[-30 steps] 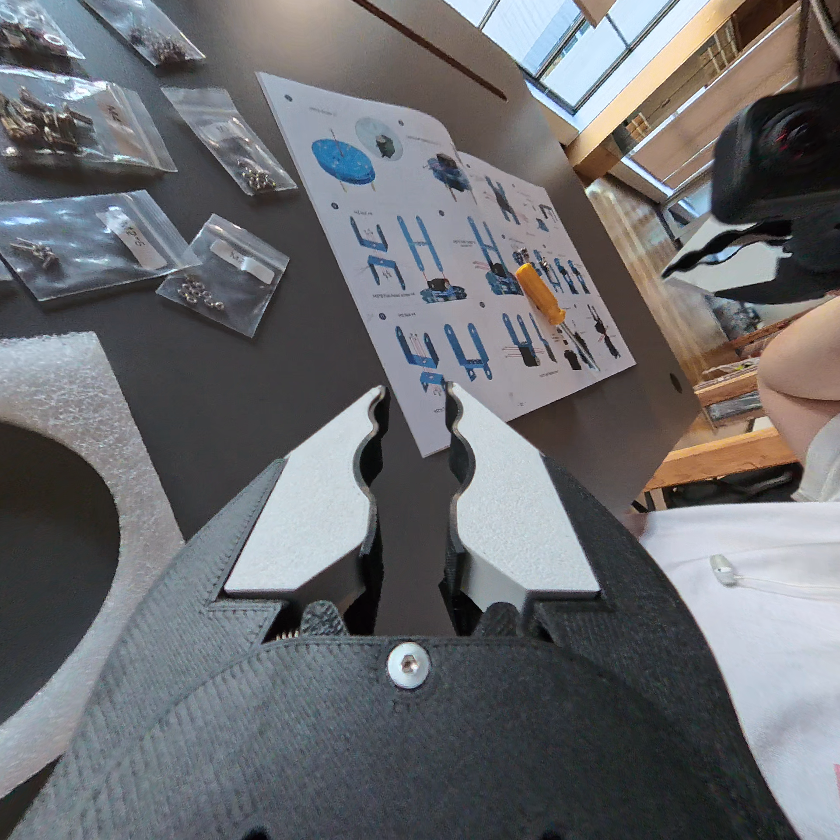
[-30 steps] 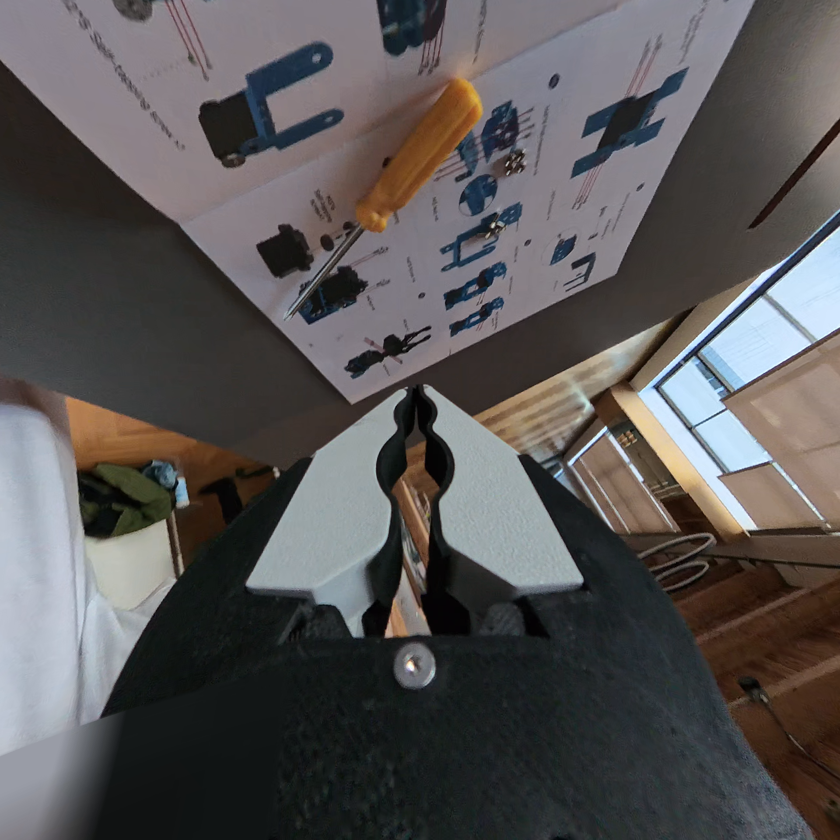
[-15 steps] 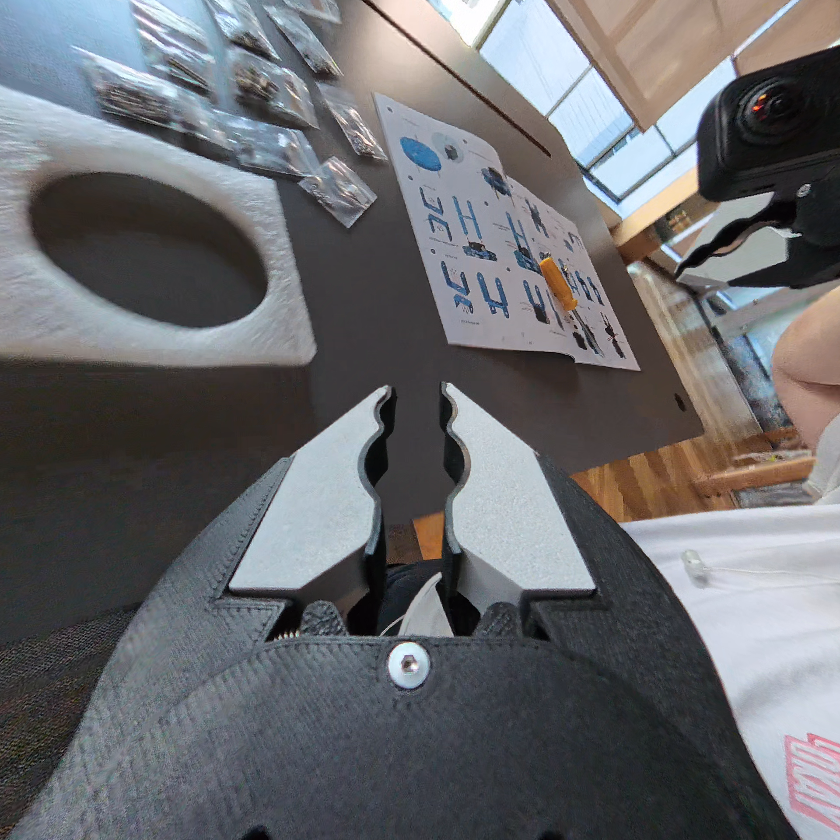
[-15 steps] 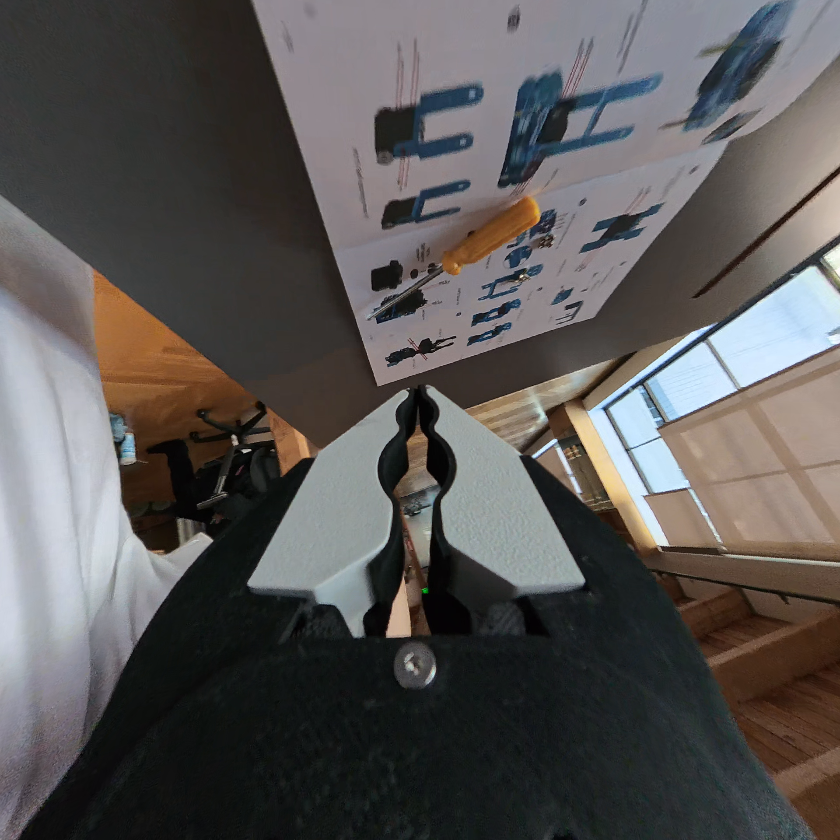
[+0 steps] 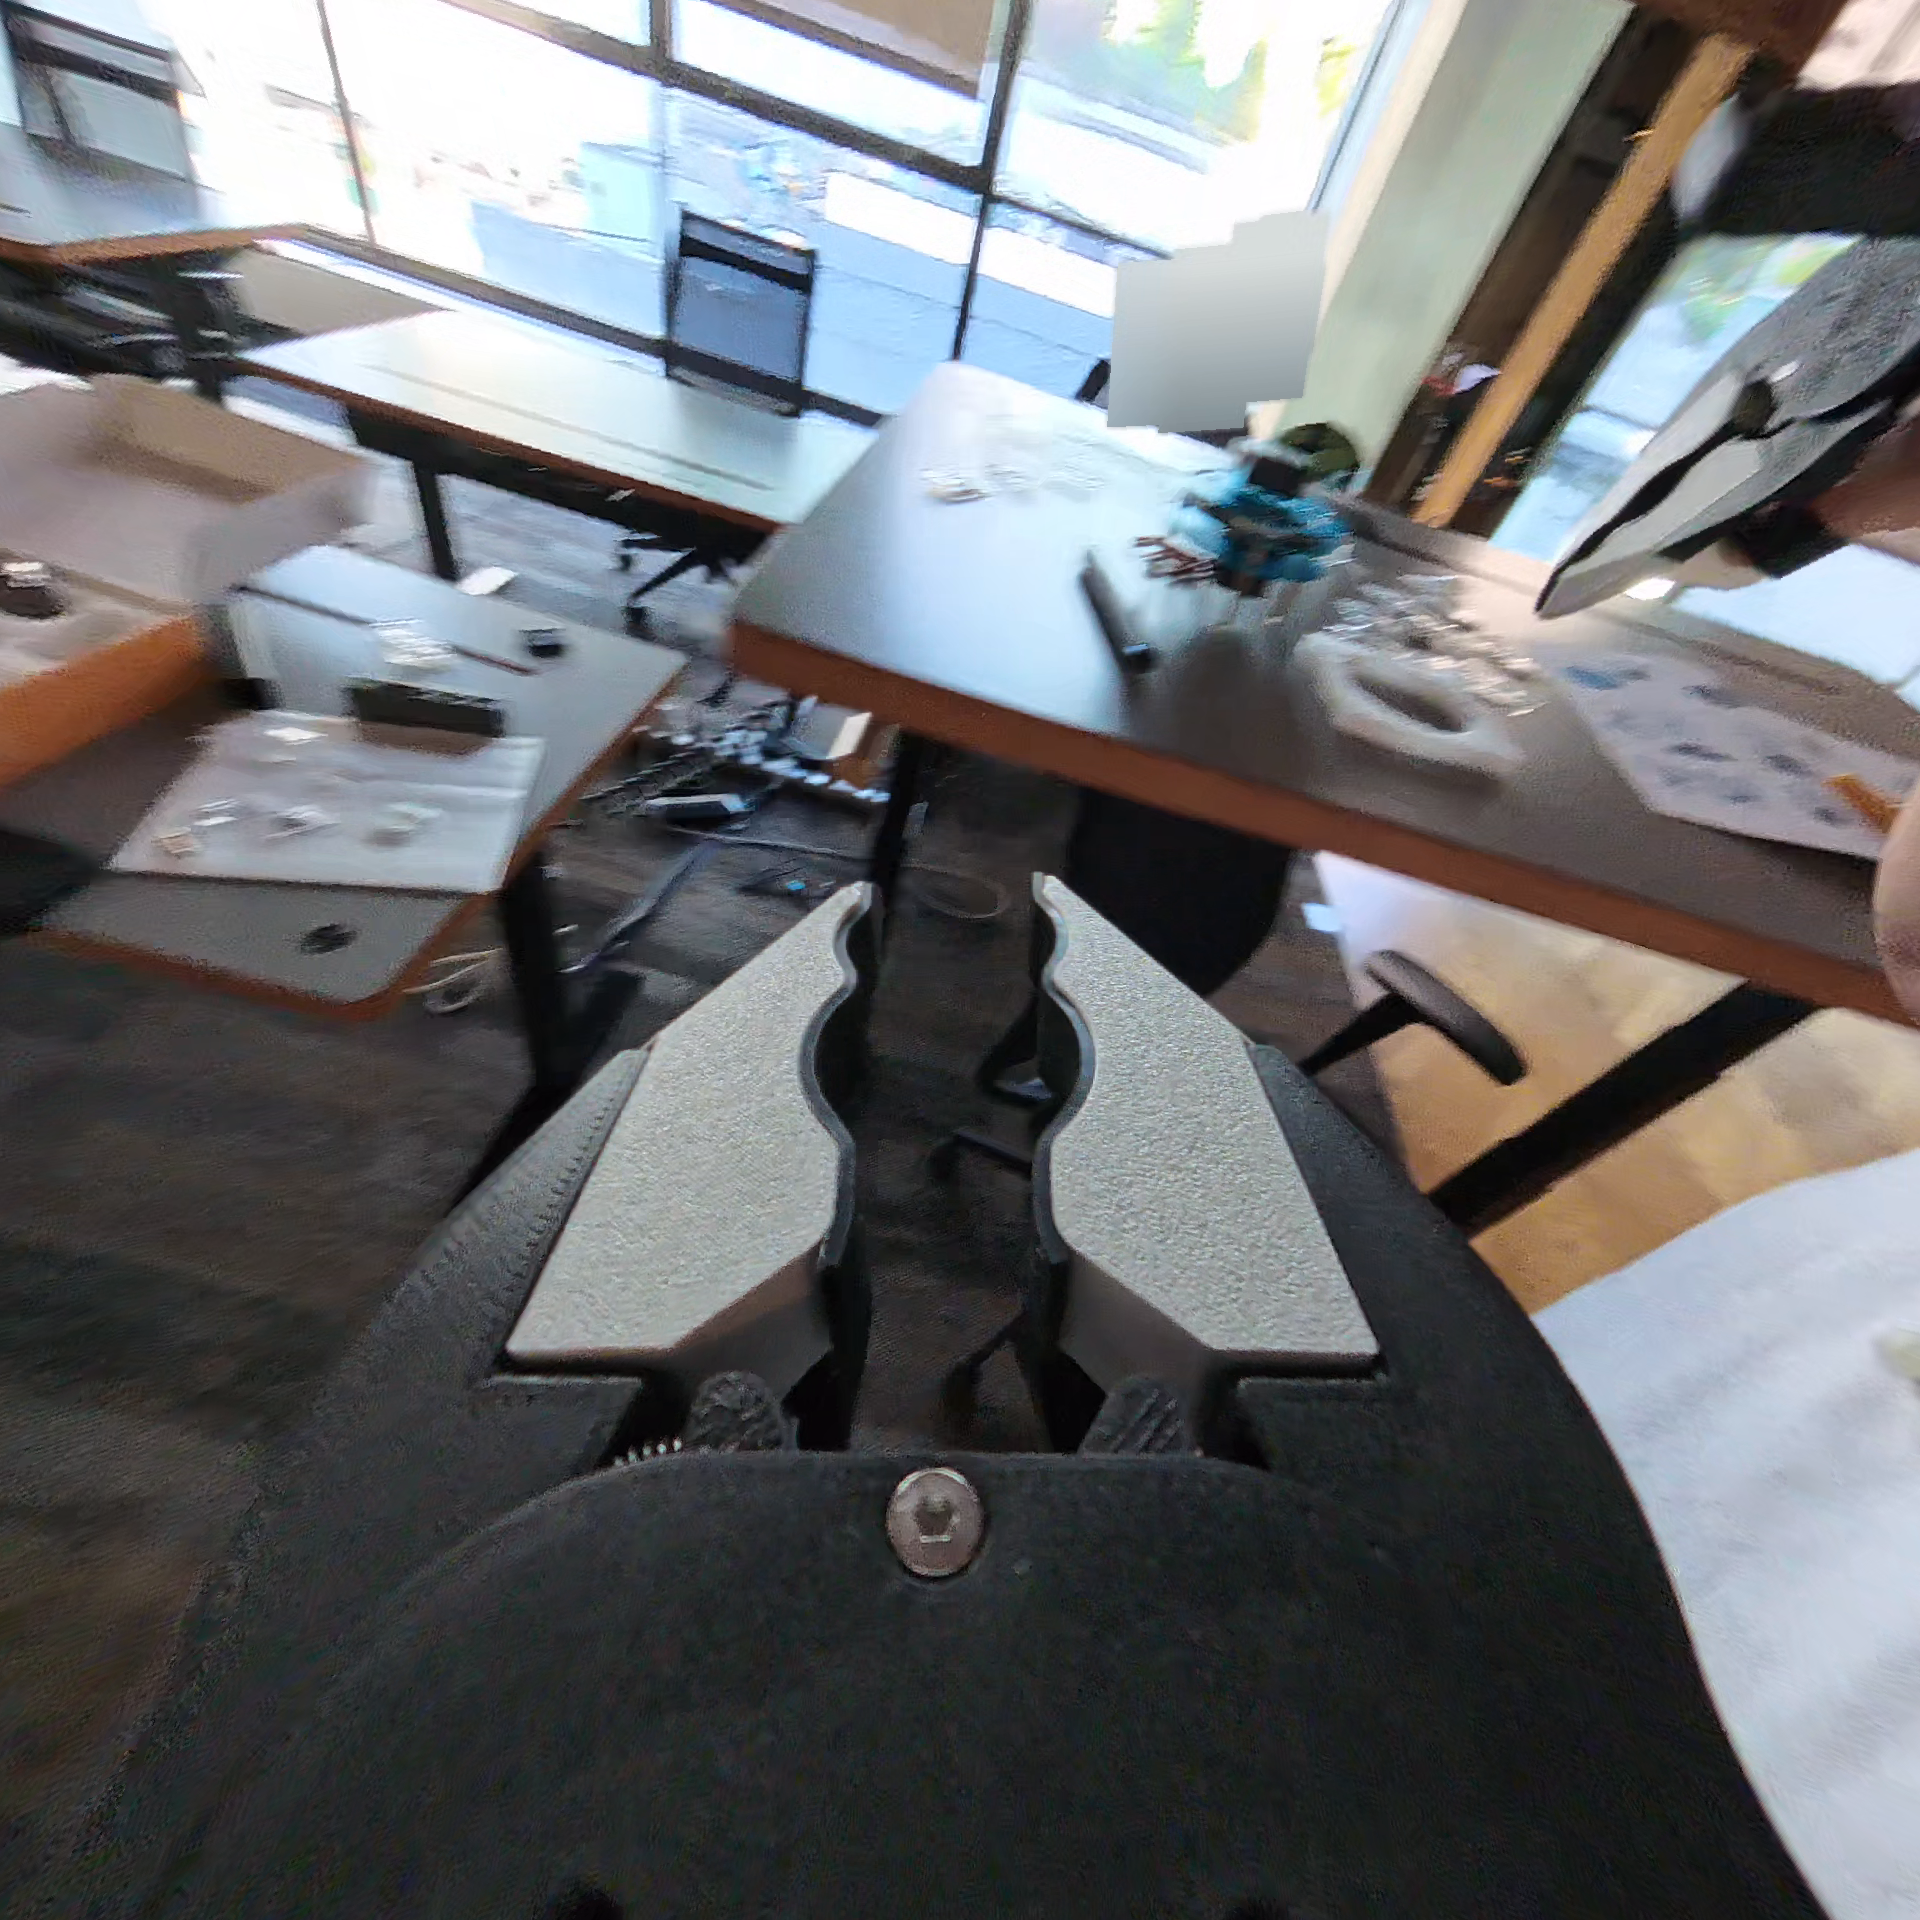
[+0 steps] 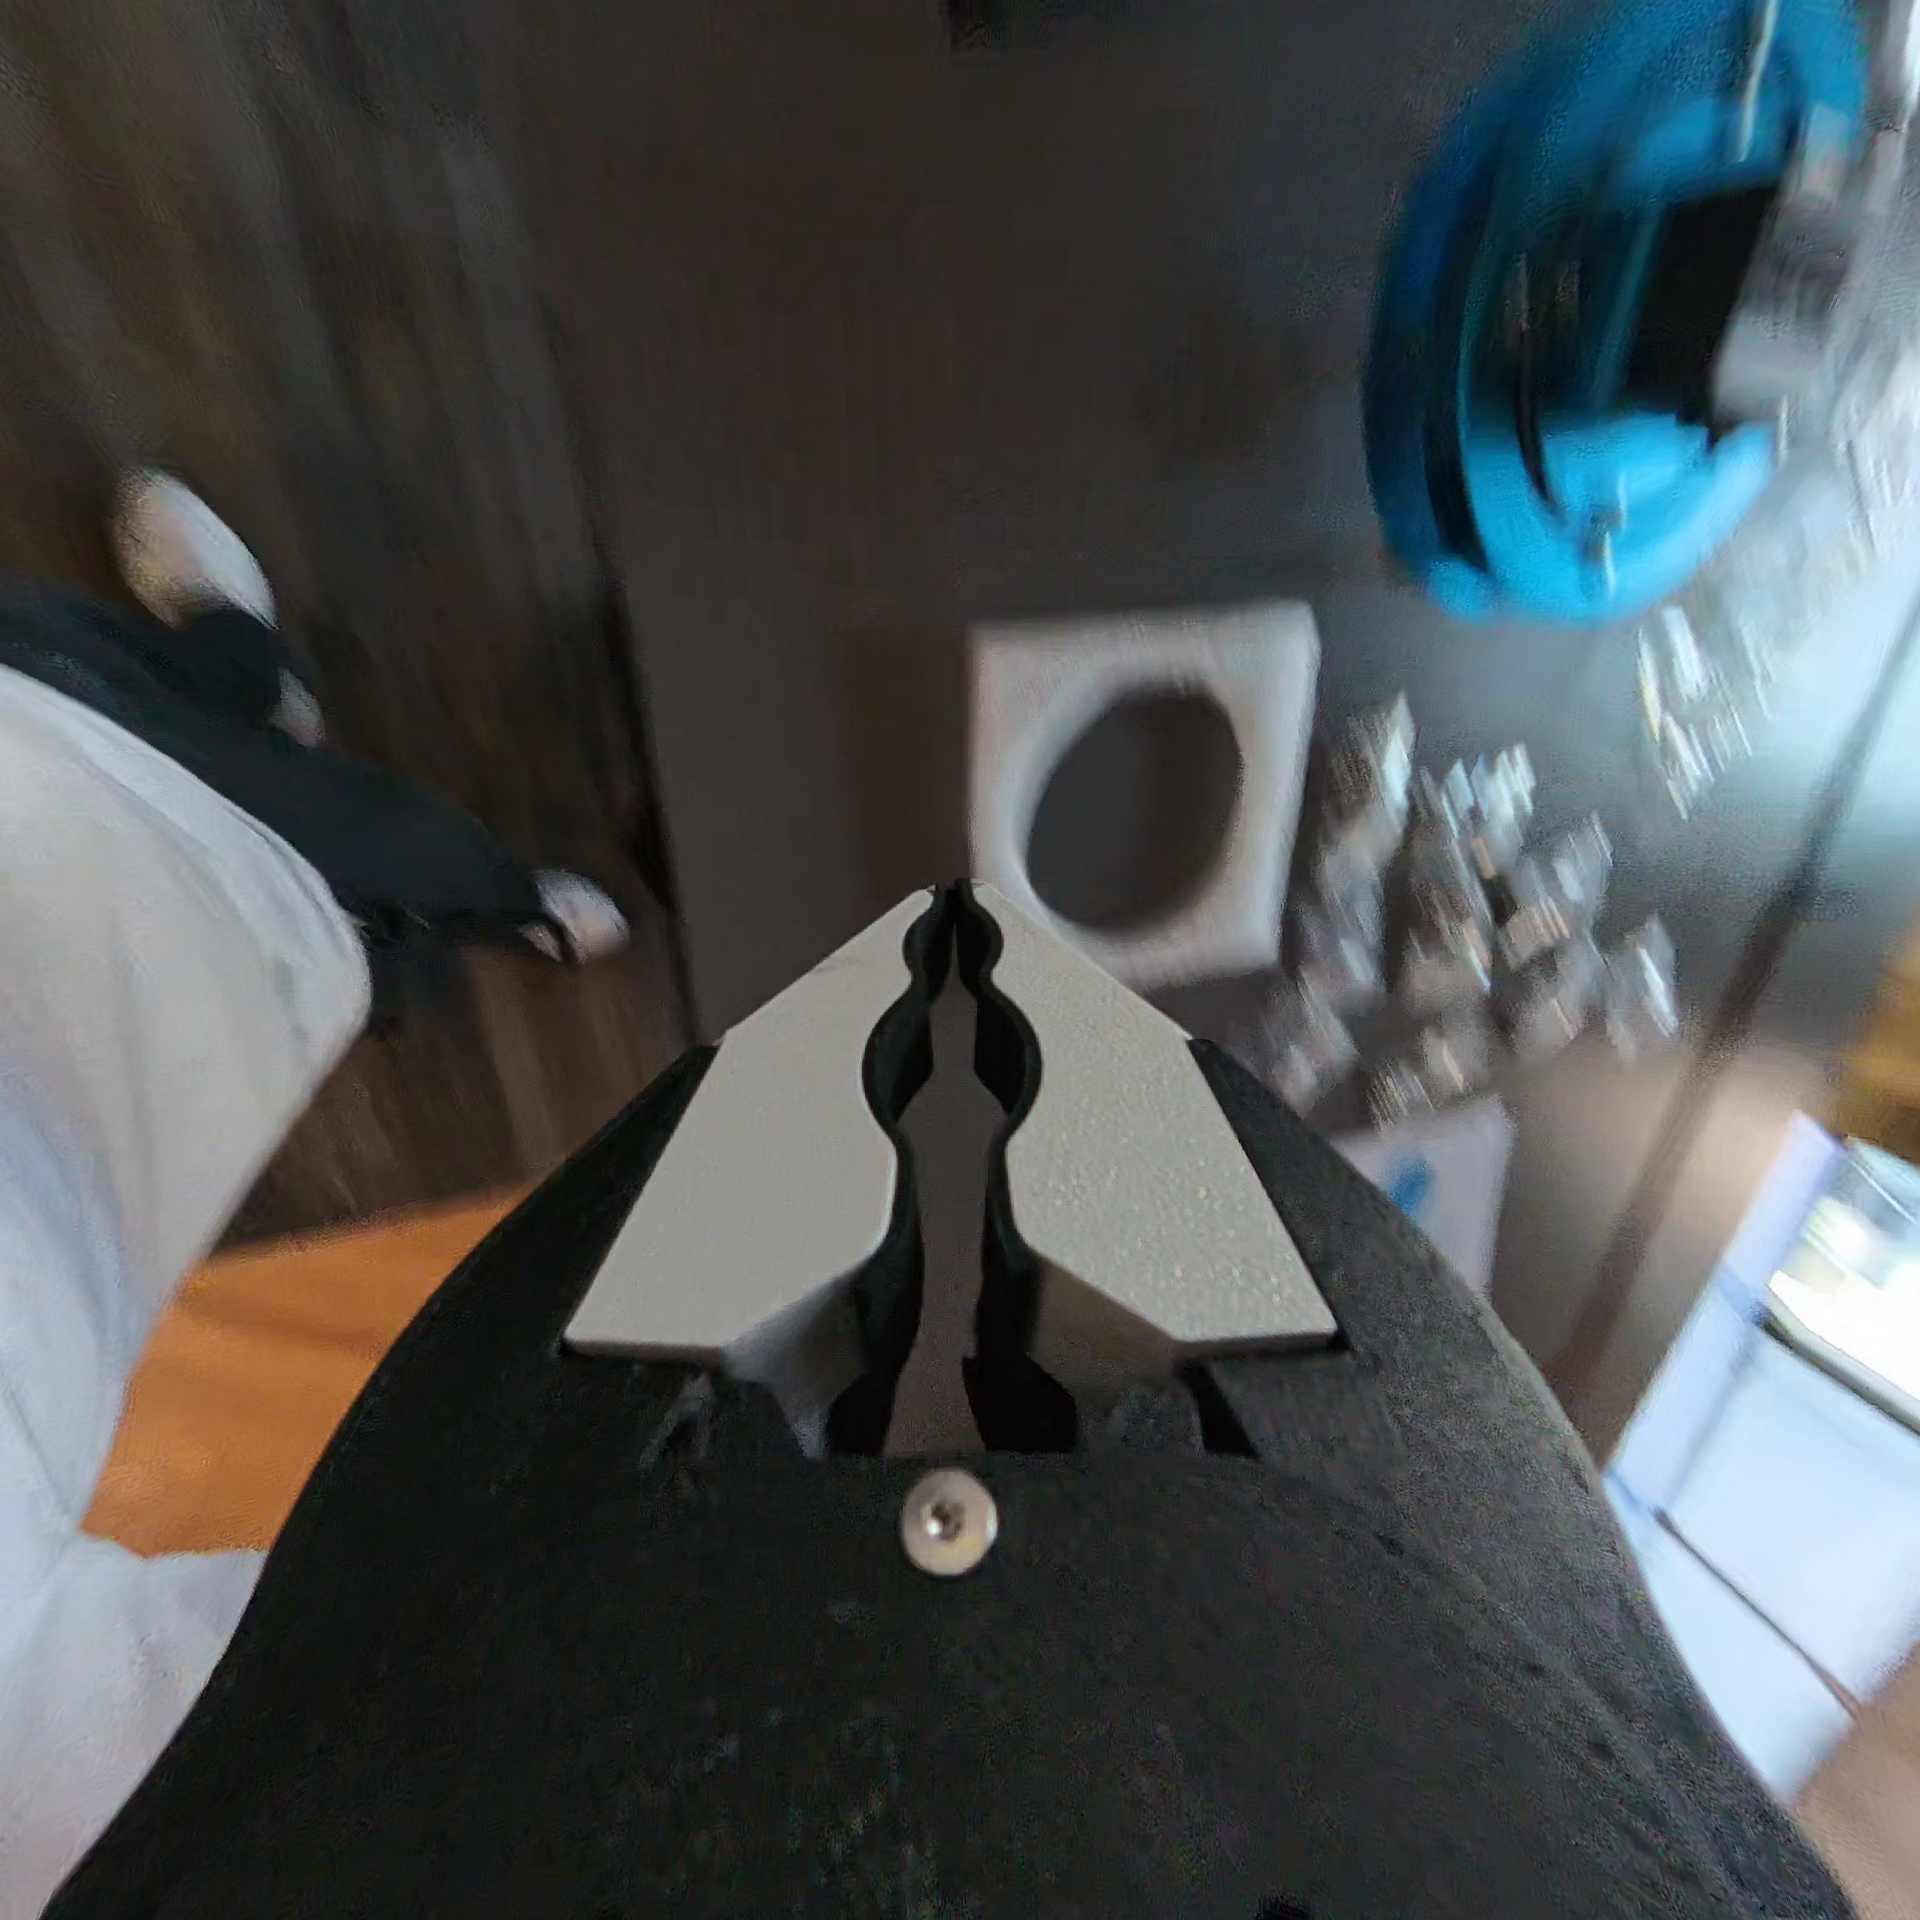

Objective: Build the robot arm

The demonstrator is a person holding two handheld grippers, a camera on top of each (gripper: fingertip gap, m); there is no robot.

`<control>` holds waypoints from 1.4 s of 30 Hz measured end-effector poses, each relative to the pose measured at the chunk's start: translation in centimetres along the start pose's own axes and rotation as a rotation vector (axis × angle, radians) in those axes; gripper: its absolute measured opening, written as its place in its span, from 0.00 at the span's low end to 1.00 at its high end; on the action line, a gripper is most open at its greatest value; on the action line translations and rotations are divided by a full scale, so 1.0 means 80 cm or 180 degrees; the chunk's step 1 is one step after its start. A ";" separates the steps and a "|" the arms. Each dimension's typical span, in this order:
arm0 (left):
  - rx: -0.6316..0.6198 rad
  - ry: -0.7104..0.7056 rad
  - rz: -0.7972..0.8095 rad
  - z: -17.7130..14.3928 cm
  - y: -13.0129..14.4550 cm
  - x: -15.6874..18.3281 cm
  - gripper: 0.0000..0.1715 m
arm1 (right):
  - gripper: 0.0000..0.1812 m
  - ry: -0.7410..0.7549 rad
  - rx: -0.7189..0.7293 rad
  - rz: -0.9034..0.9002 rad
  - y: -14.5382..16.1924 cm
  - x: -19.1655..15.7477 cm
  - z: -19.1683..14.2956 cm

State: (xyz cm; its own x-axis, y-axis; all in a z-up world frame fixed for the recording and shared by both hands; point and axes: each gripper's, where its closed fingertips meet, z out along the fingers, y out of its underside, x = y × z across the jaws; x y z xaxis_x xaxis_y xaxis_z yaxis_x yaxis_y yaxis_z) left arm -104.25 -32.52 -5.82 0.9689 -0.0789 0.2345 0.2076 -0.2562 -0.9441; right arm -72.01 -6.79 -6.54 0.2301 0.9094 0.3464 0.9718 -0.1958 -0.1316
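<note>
L gripper [image 5: 951, 914], jaws apart w/ nothing between, hangs off the dark table [image 5: 987, 582] edge over the floor, while R gripper [image 6: 956, 888], tips touching & empty, is above the table nr the white foam frame [image 6: 1138, 665] & blue assembly [image 6: 1538, 499].

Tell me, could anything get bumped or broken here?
Maybe. Both views are smeared, so the grippers seem to be swinging fast. The right gripper, shut and empty, hangs over the table near the blue part and the bags; a low swing might scatter them. The left gripper, open and empty, is off beyond the table edge and might clip it.
</note>
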 end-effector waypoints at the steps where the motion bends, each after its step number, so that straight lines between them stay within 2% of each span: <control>1: -0.0069 -0.0116 0.0011 -0.023 0.004 -0.033 0.16 | 0.00 -0.0170 0.0388 0.0052 -0.042 -0.018 0.002; 4: -0.0234 -0.0492 0.0037 -0.080 0.013 -0.122 0.19 | 0.00 -0.0616 0.1677 0.0404 -0.178 -0.060 -0.009; 7: -0.0083 -0.0788 0.0161 -0.108 0.004 -0.208 0.21 | 0.00 -0.1096 0.2988 0.0424 -0.316 -0.109 -0.049; 9: 0.0064 -0.0786 0.0110 -0.100 -0.012 -0.261 0.22 | 0.01 -0.1100 0.3509 0.0352 -0.401 -0.125 -0.062; 13: 0.0287 -0.0779 -0.0052 -0.058 -0.049 -0.372 0.24 | 0.14 -0.1242 0.4100 0.0283 -0.570 -0.145 -0.051; 16: 0.0352 -0.0904 -0.0072 -0.030 -0.077 -0.457 0.25 | 0.25 -0.1584 0.4305 0.0224 -0.677 -0.158 -0.025; 20: 0.0519 -0.1173 -0.0222 -0.012 -0.109 -0.562 0.25 | 0.32 -0.1393 0.4505 0.0162 -0.811 -0.131 0.026; 23: 0.0441 -0.1190 -0.0410 0.001 -0.116 -0.625 0.25 | 0.35 -0.1584 0.4461 0.0208 -0.903 -0.110 0.062; 26: 0.0267 -0.1491 -0.0379 -0.006 -0.110 -0.695 0.25 | 0.34 -0.1412 0.4330 0.0185 -0.983 -0.084 0.101; 32: 0.0117 -0.1704 -0.0313 -0.021 -0.091 -0.863 0.26 | 0.28 -0.0865 0.4052 0.0181 -1.128 -0.056 0.198; 37: 0.0022 -0.1308 -0.0181 0.001 -0.122 -1.018 0.25 | 0.23 -0.0482 0.3910 0.0316 -1.228 -0.051 0.264; 39: -0.0156 -0.1076 -0.0083 0.021 -0.141 -1.076 0.27 | 0.21 -0.0417 0.3921 0.0505 -1.263 -0.045 0.268; 42: -0.0248 -0.0804 0.0205 0.061 -0.182 -1.158 0.26 | 0.20 -0.0332 0.4147 0.0683 -1.310 -0.028 0.251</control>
State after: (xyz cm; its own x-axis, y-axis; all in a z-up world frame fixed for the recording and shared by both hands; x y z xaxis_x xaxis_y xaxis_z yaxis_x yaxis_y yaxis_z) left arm -196.35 -16.76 -14.90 0.9847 0.1430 0.1000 0.1430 -0.3326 -0.9321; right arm -175.41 19.07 -12.14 0.3100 0.9401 0.1421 0.1430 0.1016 -0.9845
